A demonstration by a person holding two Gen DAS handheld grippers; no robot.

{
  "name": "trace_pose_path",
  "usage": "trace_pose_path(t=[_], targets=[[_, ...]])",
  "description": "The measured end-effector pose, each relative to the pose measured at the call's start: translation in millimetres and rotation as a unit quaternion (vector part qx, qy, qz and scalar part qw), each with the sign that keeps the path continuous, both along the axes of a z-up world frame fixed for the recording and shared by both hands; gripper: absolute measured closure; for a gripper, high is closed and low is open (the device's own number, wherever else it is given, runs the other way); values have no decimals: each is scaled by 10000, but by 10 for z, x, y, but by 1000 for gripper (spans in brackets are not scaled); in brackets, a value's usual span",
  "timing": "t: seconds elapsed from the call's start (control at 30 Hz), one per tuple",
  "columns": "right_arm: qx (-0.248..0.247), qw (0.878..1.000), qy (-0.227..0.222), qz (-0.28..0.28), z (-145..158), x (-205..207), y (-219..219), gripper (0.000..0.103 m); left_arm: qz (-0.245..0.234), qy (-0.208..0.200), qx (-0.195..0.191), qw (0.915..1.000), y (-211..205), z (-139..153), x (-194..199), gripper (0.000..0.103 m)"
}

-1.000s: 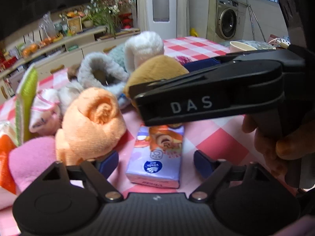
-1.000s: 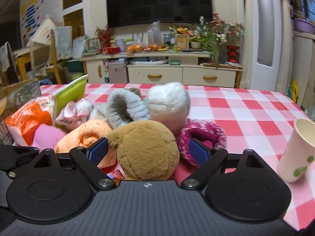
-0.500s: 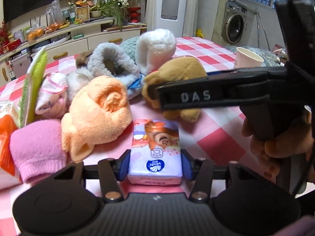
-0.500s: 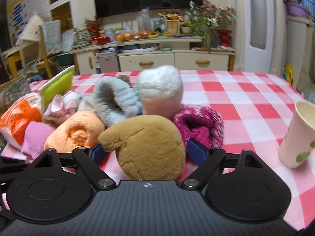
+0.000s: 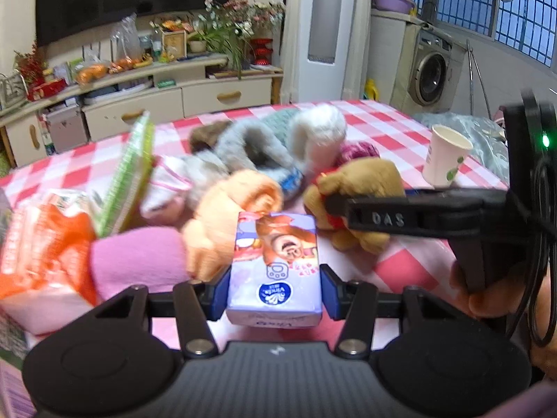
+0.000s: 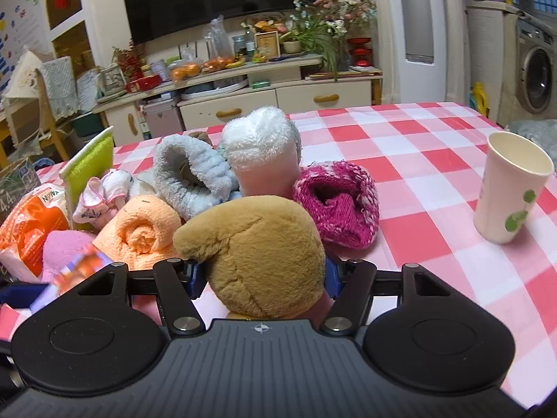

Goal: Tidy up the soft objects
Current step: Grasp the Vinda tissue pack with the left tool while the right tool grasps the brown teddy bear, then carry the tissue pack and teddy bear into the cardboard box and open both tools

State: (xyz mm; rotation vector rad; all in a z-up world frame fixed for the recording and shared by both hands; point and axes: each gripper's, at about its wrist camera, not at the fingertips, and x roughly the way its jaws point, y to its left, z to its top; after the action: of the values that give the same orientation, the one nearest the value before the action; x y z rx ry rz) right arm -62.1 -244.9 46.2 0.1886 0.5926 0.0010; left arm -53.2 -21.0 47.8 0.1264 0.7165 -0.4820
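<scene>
The left gripper (image 5: pixel 275 296) is closed on one tissue pack (image 5: pixel 275 271), with a blue pad pressed against each long side. The pack's long axis runs straight forward along the fingers, away from the camera, and its far end points at the pile. The pack appears raised slightly off the checked tablecloth (image 5: pixel 400 271), though contact cannot be ruled out. The right gripper (image 6: pixel 261 278) is closed around one brown plush toy (image 6: pixel 254 254), which bulges up between the two pads and rests low over the cloth; in the left wrist view the same gripper reaches in from the right, so the two loads sit just beside each other, plush to the right of the pack. The remaining soft items lie directly ahead of both grippers, in a cluster. Count: one rolled orange towel (image 6: pixel 142 230), one pink cloth (image 5: pixel 135 261), one grey fluffy slipper (image 6: pixel 188 177), one white fluffy item (image 6: pixel 261 153), one magenta knitted slipper (image 6: pixel 337 202), and one small white-and-pink garment (image 6: pixel 104 191). The orange towel is nearer the left gripper, the magenta slipper nearer the right. One orange snack bag (image 6: pixel 31 230) and one green sponge (image 6: pixel 87 167) stand left of the pile; one paper cup (image 6: pixel 511 191) stands well apart to the right.
</scene>
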Motion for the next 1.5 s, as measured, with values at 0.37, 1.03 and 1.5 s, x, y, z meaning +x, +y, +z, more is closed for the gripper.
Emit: trace_pose_path(t=[0.37, 1.03, 1.5], targets=[[539, 9985, -15, -132, 104, -155, 169, 25, 510, -465, -211, 9974, 467, 356, -40, 52], [405, 9949, -512, 764, 612, -106, 1087, 25, 1914, -1280, -321, 9726, 1478, 824, -33, 52], [353, 9774, -693, 1966, 789, 68, 1961, 25, 2989, -1105, -143, 9478, 2142, 735, 130, 52]])
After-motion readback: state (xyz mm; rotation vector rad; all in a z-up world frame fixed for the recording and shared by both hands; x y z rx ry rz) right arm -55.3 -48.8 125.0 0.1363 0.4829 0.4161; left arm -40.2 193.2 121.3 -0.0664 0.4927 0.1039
